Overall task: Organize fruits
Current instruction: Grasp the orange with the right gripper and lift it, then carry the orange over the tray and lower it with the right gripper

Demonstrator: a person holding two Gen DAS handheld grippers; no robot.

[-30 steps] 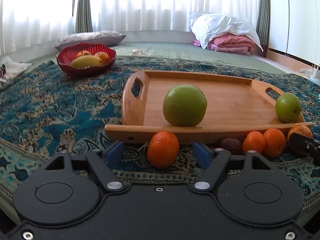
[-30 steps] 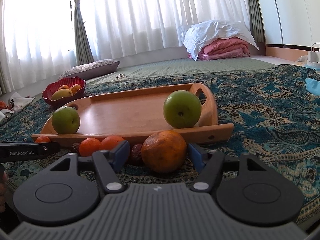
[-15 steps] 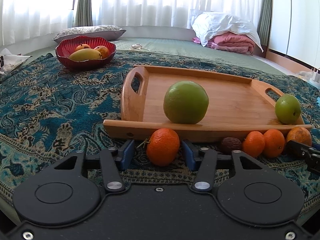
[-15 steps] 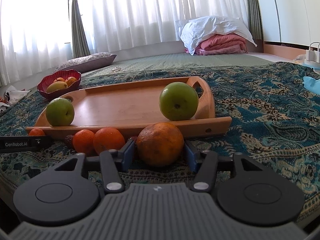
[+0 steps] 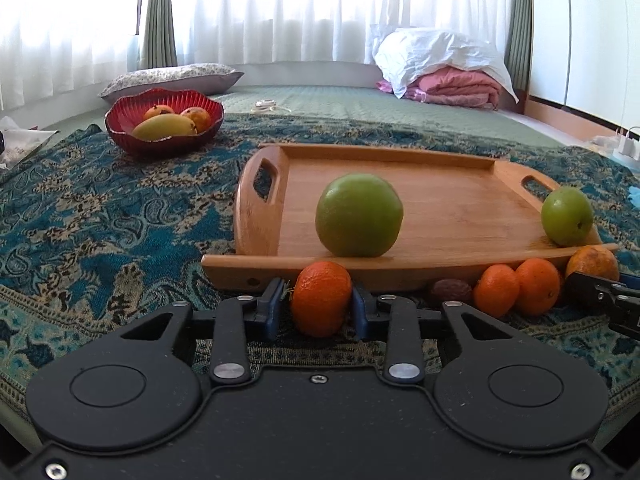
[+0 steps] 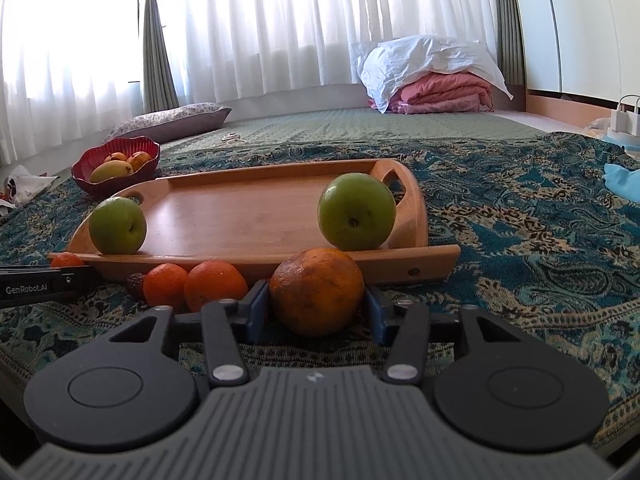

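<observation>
A small mandarin (image 5: 320,298) lies on the patterned cloth in front of the wooden tray (image 5: 440,268). My left gripper (image 5: 317,293) is closing around it; the right pad touches and a thin gap shows at the left pad. My right gripper (image 6: 316,292) is closing on a larger, mottled orange (image 6: 317,290), with both pads against its sides. Two green apples (image 5: 359,214) (image 5: 567,216) sit on the tray. Two more mandarins (image 6: 166,284) (image 6: 216,282) and a dark wrinkled fruit (image 5: 450,290) lie between the grippers.
A red bowl (image 5: 164,124) with a mango and other fruit stands far left on the cloth. Behind are a cushion (image 5: 172,78), folded pink bedding under a white pillow (image 5: 444,68), and curtains. The tray's front rim (image 6: 240,260) runs right behind the loose fruit.
Both grippers' jaws have drawn in from wide apart to the sides of their fruits. Neither hand has shifted noticeably, and the fruits still rest on the cloth.
</observation>
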